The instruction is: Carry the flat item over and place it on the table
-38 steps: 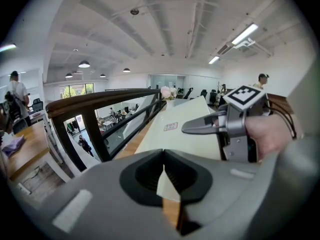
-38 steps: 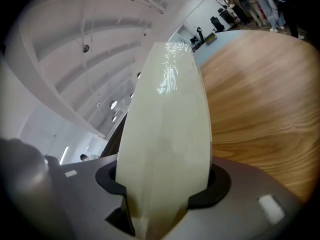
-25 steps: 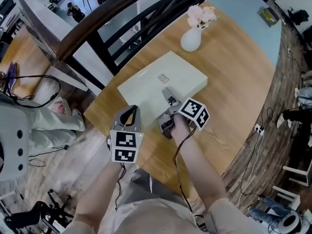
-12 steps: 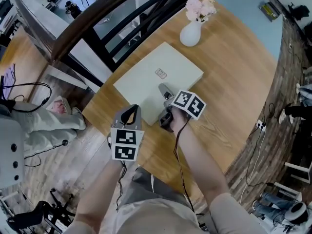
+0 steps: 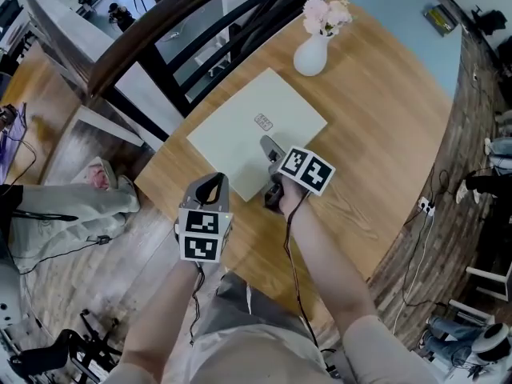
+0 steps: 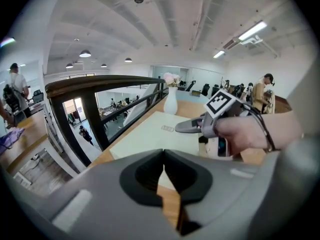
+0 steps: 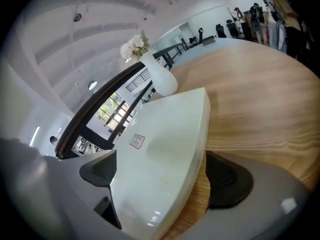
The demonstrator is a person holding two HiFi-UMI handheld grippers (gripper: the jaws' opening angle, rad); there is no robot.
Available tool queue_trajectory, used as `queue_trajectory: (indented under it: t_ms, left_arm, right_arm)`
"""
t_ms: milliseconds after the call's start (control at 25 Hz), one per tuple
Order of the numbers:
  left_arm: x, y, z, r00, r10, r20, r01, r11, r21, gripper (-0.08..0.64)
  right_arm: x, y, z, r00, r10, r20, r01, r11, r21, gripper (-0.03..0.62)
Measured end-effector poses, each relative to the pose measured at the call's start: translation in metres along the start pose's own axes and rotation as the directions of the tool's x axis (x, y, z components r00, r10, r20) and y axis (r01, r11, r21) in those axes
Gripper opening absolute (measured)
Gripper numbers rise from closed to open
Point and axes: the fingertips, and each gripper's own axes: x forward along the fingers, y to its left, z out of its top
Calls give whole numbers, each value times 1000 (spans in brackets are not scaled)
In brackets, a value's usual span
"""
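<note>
Most of the job looks done. The flat item (image 5: 256, 134), a pale thin box with a small stamp on top, lies flat on the round wooden surface (image 5: 384, 126). It sits near the side by the dark railing (image 5: 160, 30). A white vase (image 5: 311, 54) with pink flowers stands near the far side of the box, apart from it.

The right gripper (image 5: 270, 174) is at the near corner of the box, and its jaws are opening. The corner is between them, but the pads do not press on it. One dark pad stands off to the side of the box edge, with bare wood showing in the gap. So the box looks let go and rests on the wood by itself.

The left gripper (image 5: 210, 190) hangs by the near edge of the surface, away from the box. Its jaws are closed tip to tip, with nothing in them.

I think only a small bit is left. The right gripper has to pull back so its jaws slide clear of the corner without bumping the box.
</note>
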Motion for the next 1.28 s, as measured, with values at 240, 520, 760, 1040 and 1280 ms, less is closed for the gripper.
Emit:
queue_trajectory:
  t_ms: [240,520,760,1040,1280]
  left_arm:
    - [-22,-8,17,999,0,40,0,1000,-3,2]
    - [-66,-23,49,993,-20,116,24,999,-27,2]
    - [-117,-40,76,979,-24,203,21,1000,18,2]
    - [-188,-58,104,952,-68,299,76,997,-13,2]
    - [-252,-65,130,910,-54,412,55,998,8,2]
  right_arm:
    - [-52,23,30,986,106,132,-92,990,-105,399]
    - [-137,62,47,943,269,198,-204,933,-296,184]
    - [-227,95,56,887,372,273,-208,851,-482,60]
    - [-322,135,50,826,462,323,-175,754,-633,8]
    - [-392,166,32,775,567,278,-288,709,-643,2]
